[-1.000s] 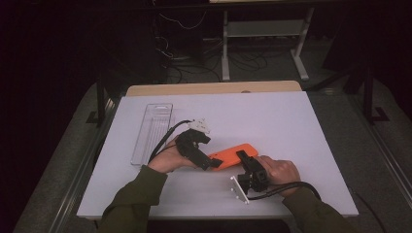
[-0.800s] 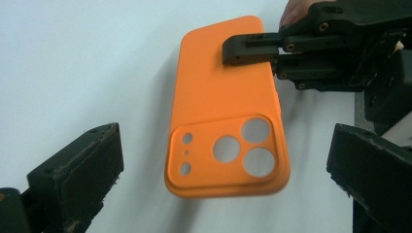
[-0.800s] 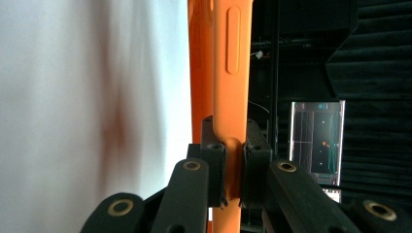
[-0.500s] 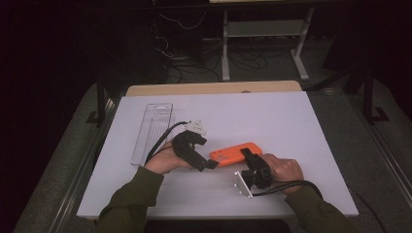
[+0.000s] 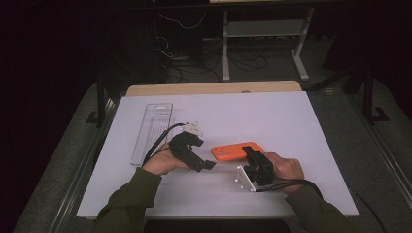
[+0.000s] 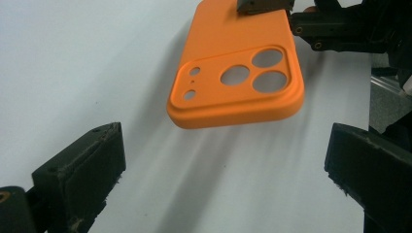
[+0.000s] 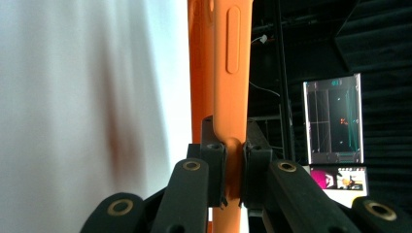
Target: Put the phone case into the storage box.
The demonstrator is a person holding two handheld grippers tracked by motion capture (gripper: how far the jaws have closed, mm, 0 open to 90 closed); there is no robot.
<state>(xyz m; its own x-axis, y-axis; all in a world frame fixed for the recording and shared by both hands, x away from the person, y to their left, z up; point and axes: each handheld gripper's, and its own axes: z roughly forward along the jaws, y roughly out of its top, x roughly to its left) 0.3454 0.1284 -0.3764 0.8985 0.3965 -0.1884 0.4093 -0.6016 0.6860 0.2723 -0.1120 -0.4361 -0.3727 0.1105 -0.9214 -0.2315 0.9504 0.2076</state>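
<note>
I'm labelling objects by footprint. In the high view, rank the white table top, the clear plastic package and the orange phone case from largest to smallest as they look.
1. White table top, by far the largest.
2. Clear plastic package, long and narrow.
3. Orange phone case, smallest; the right gripper hides one end, so it looks shorter than it is.
</note>
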